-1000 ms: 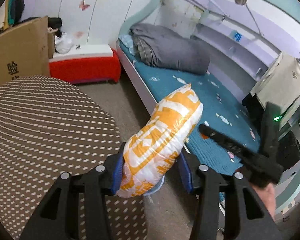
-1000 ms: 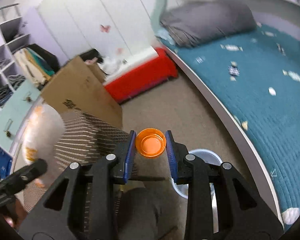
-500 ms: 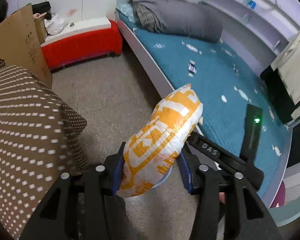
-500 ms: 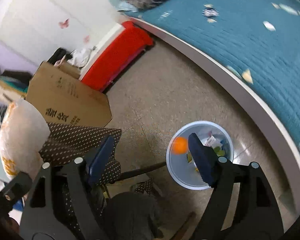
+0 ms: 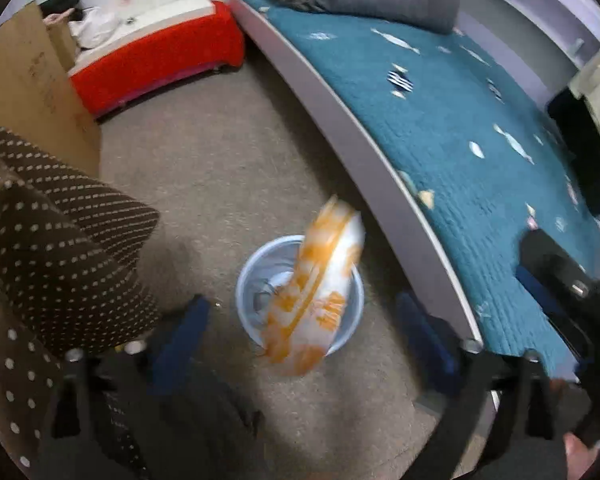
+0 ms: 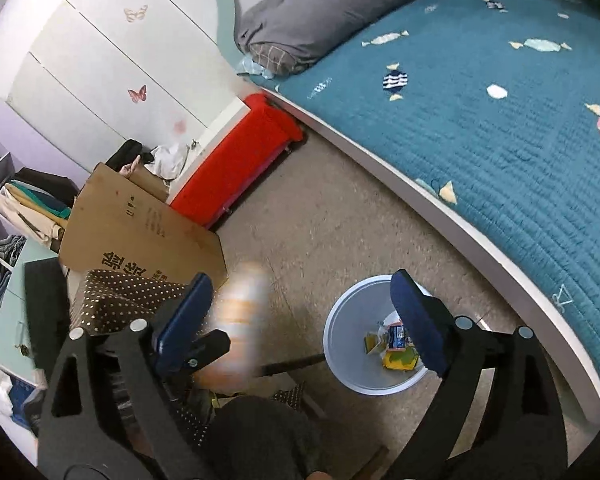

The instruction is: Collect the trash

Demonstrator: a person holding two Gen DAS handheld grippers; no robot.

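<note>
The left gripper points steeply down at the floor with its blue-padded jaws spread wide; they have just been opening. The orange-and-white snack bag lies between the jaws but touches neither pad. It appears motion-blurred, tilted, with its lower end over the mouth of the pale blue bin and its upper end leaning toward the bed.

The right gripper is angled down toward the same bin. Its jaws have also just been opening and stand wide apart with nothing between them. Its right finger overlaps the bin rim in the right wrist view. Inside the bin, yellow and blue wrappers rest on the bottom. The snack bag shows here as an orange-white blur to the left of the bin, beside the right gripper's left pad; whether it touches the pad cannot be determined.

The bin stands on the grey carpet, close to the bed frame. A brown dotted tablecloth hangs to the left, and a cardboard box stands behind it.
</note>
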